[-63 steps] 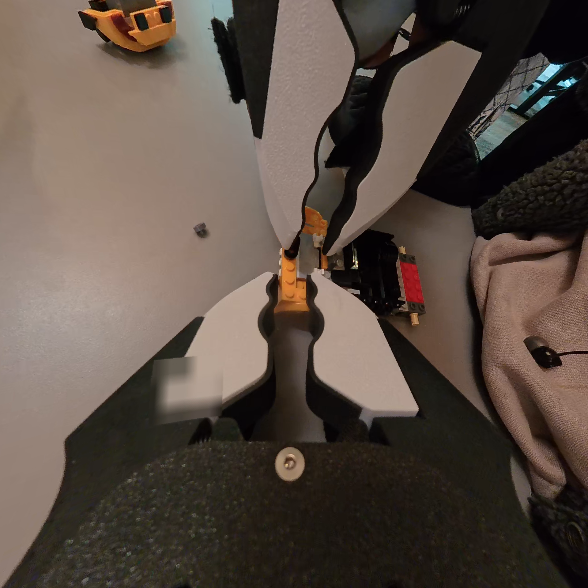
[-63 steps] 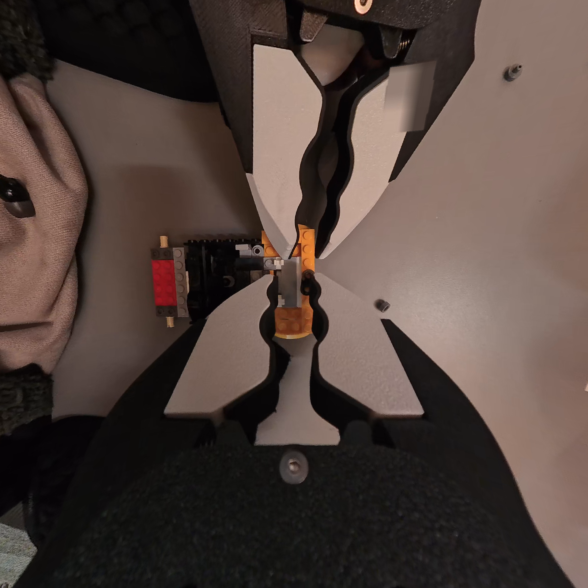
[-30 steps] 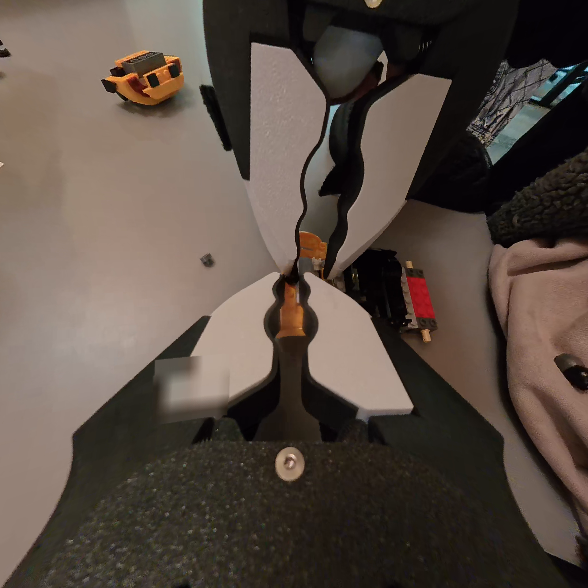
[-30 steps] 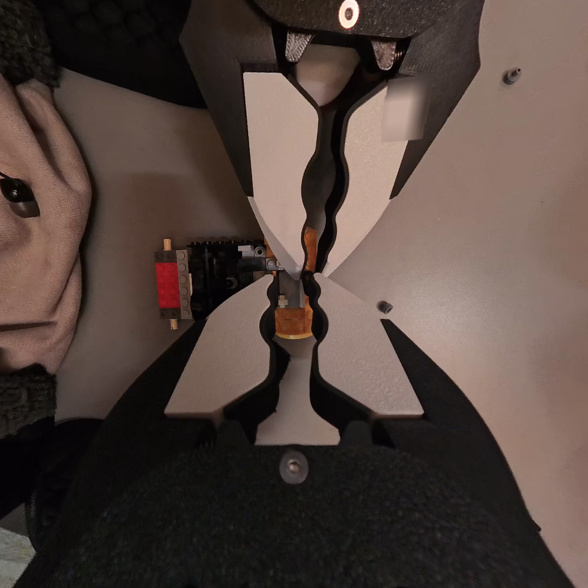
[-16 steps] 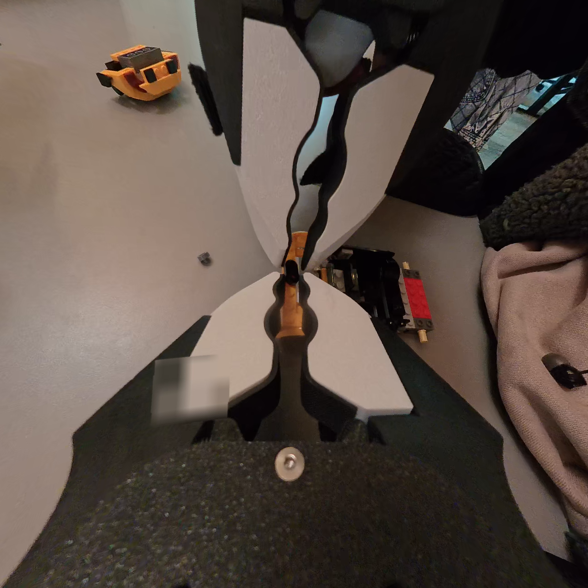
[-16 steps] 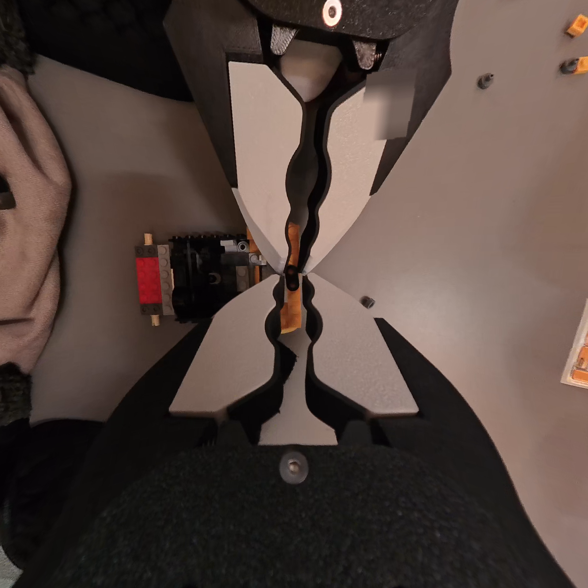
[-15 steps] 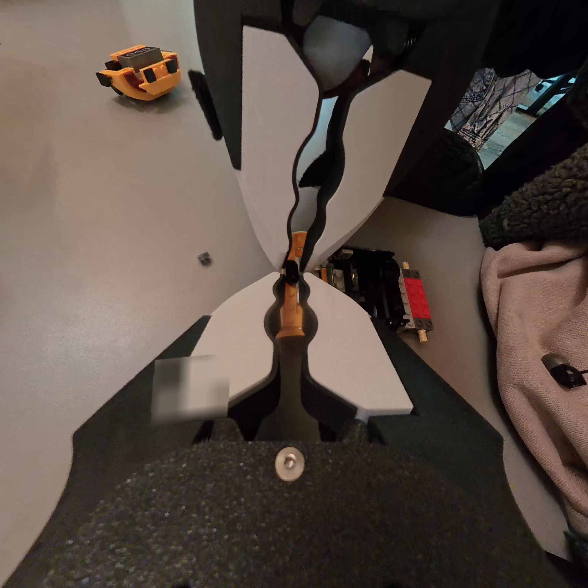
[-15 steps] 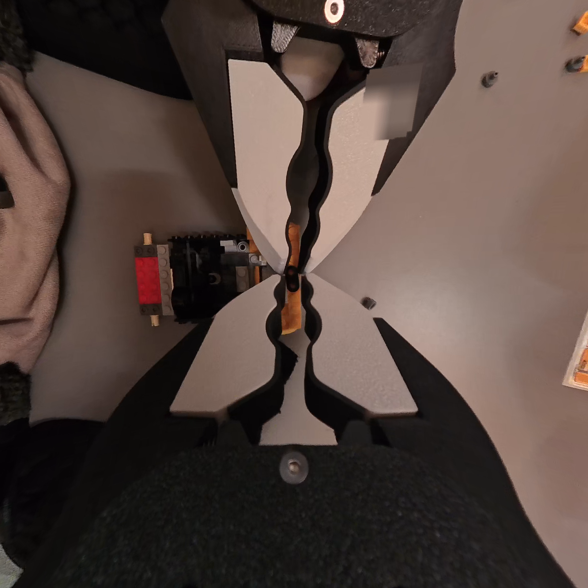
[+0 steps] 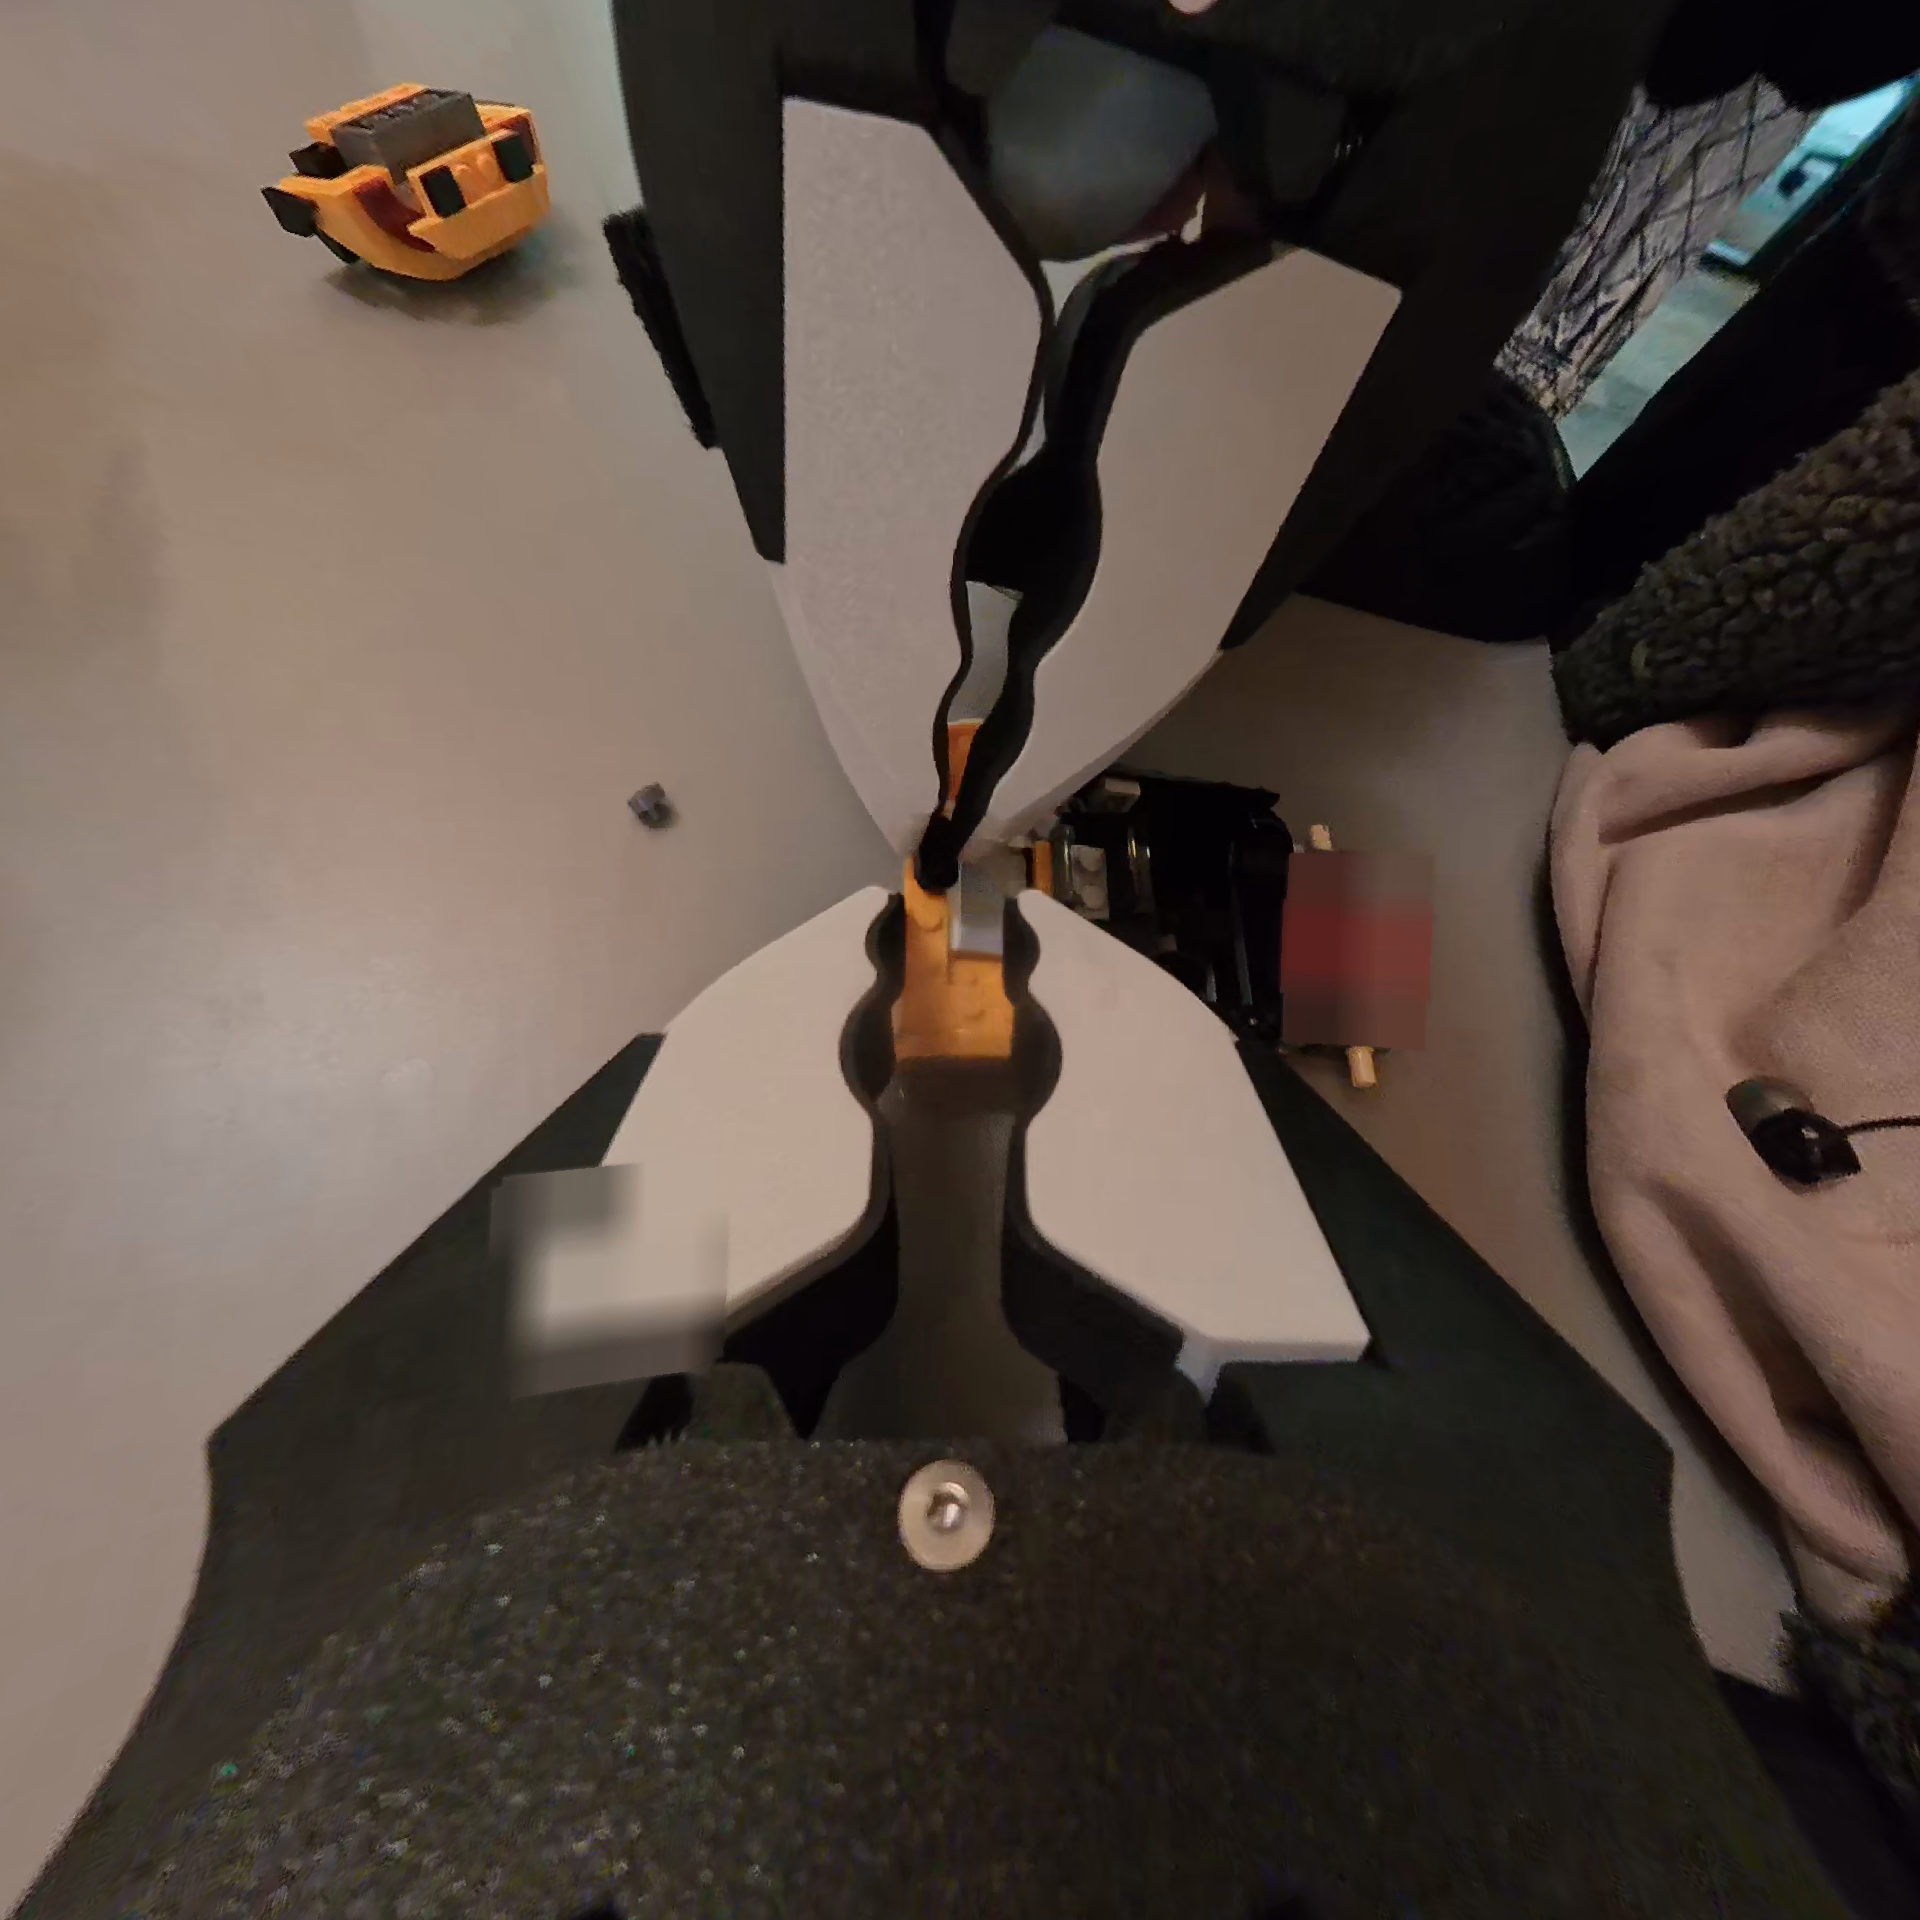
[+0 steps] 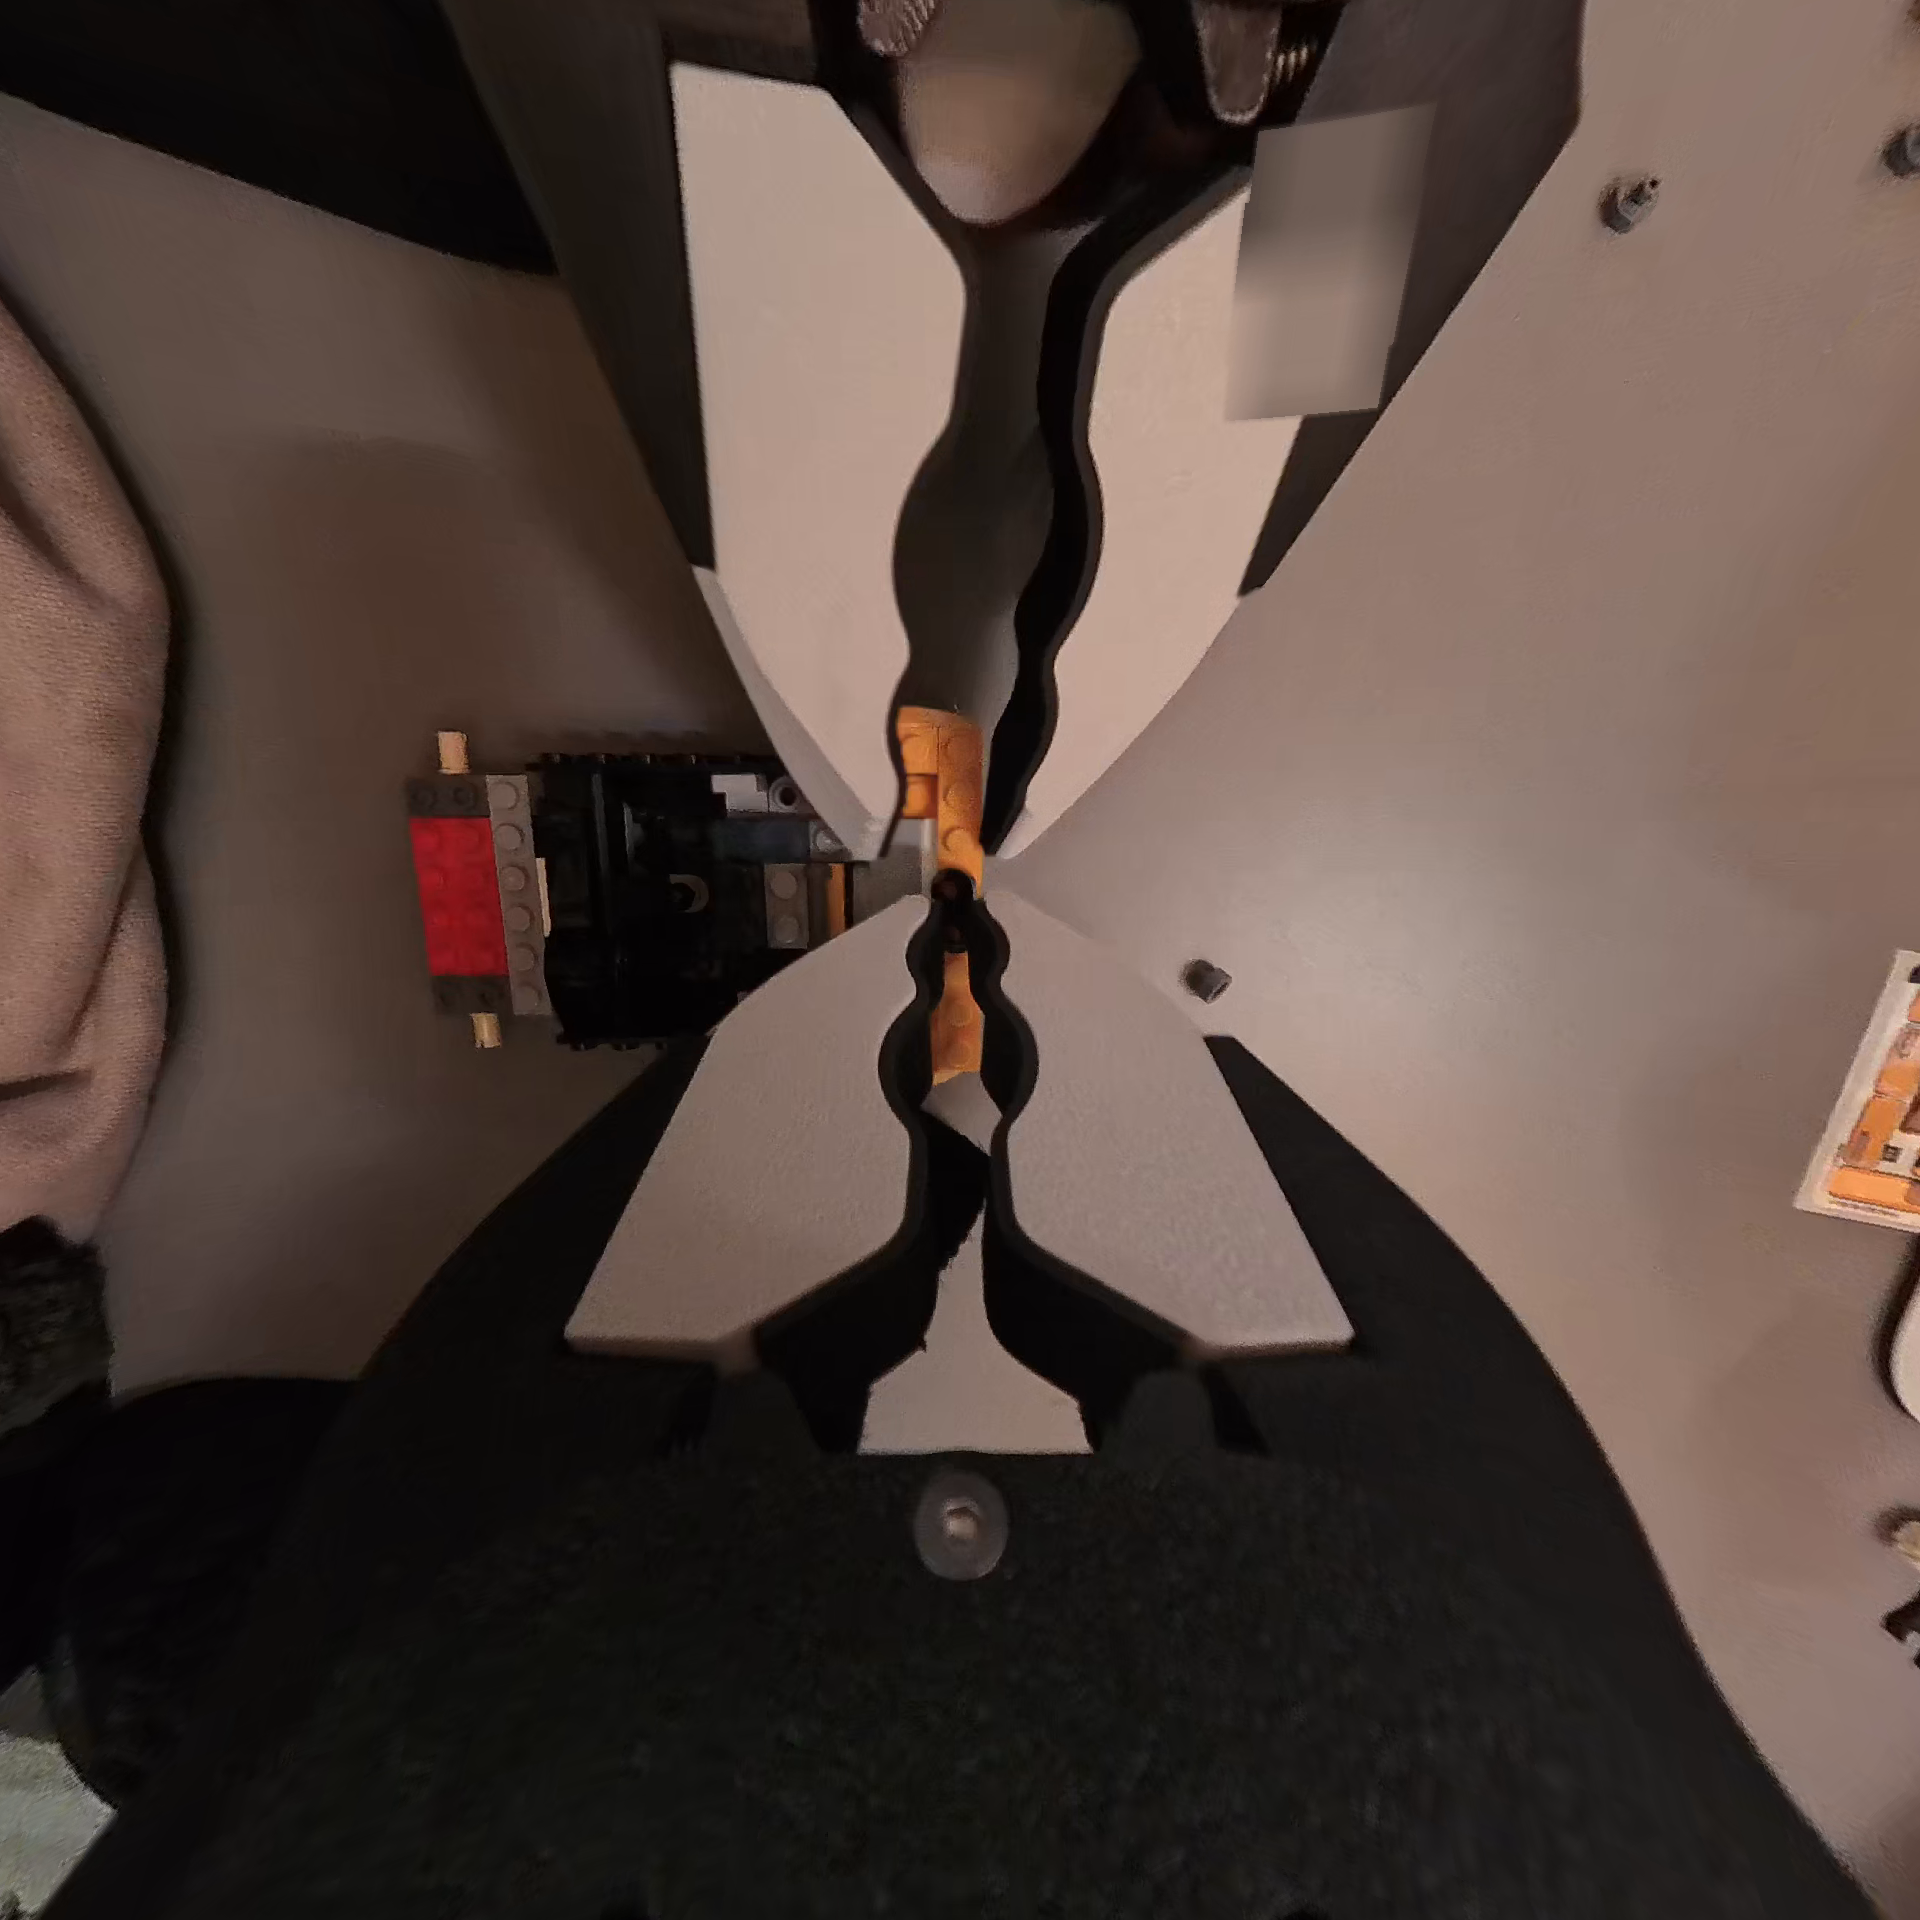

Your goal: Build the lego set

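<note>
1. Presently the left claw (image 9: pixel 951 914) is gripping the near end of an orange piece (image 9: pixel 951 997), its fingers nearly closed on it.
2. The right claw (image 10: pixel 951 914) is meeting it tip to tip from the far side, pinching the same orange piece (image 10: pixel 956 1023) with only a narrow gap between its fingers.
3. Both claws are holding the piece just above the grey bench (image 9: pixel 312 675), just beside a black chassis (image 10: pixel 644 883).
4. The chassis is lying on the bench with a red brick (image 10: pixel 457 899) at its end toward a beige garment (image 9: pixel 1714 1039).
5. A small dark stud (image 9: pixel 649 805) is sitting on the bench left of the claws in the left wrist view.
6. An orange sub-build (image 9: pixel 416 192) is resting at the far left, well apart.
7. A printed sheet (image 10: pixel 1870 1101) is showing at the right edge of the right wrist view.
</note>
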{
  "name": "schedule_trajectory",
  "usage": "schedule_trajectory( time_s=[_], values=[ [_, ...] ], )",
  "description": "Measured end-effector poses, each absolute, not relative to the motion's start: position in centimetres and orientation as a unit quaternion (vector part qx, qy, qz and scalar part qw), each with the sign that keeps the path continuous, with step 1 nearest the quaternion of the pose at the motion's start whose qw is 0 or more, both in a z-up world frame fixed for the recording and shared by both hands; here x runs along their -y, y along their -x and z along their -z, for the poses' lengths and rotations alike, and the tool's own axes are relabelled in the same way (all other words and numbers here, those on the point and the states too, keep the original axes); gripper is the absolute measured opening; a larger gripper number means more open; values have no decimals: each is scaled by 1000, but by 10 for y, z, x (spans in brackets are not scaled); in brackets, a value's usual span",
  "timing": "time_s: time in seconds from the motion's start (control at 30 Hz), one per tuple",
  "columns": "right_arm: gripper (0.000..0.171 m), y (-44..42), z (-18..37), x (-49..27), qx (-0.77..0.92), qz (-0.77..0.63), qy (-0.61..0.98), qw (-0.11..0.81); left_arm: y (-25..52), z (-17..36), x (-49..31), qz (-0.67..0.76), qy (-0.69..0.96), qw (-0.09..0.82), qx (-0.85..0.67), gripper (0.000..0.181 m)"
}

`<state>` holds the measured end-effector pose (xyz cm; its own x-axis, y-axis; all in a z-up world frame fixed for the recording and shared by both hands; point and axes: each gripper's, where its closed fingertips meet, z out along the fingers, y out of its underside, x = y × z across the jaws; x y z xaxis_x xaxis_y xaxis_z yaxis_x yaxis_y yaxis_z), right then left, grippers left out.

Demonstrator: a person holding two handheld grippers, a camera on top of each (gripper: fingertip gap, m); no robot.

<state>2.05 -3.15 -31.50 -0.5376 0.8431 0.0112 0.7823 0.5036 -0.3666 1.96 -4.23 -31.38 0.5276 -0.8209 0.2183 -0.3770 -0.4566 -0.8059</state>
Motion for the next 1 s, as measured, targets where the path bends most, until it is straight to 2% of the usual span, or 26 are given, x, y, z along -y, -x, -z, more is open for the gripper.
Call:
schedule_trajectory(
  time_s=[0.23, 0.4, 1.0],
  values=[
    [3, -21, 315, 32, 853, -161, 491, 79, -14, 322, 48, 328, 813, 322, -358, 23],
    [3, -21, 316, 33, 834, -177, 521, 52, -14, 323, 44, 320, 814, 332, -352, 16],
    [4, -22, 318, 34, 818, -172, 549, -5, -14, 325, 40, 306, 809, 361, -350, 15]
  ],
)
